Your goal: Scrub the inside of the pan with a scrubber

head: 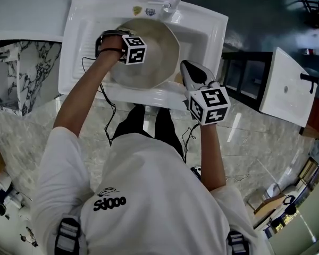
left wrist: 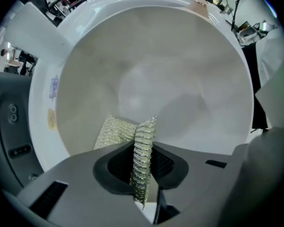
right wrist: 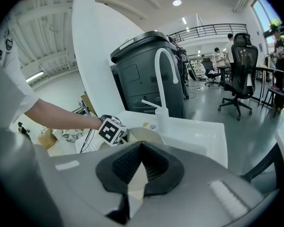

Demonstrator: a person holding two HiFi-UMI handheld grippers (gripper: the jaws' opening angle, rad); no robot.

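Left gripper (left wrist: 143,148) tight on half-hidden scrubber (left wrist: 117,132) inside pan (left wrist: 180,74); right gripper (right wrist: 141,146) closed, empty.

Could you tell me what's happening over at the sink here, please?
A person stands at a white sink with a gripper in each hand. The left gripper reaches down into the pale pan sitting in the basin, its fingers shut on a silvery mesh scrubber held close to the pan's inner wall. The right gripper is shut with nothing in it, held by the sink's front edge.
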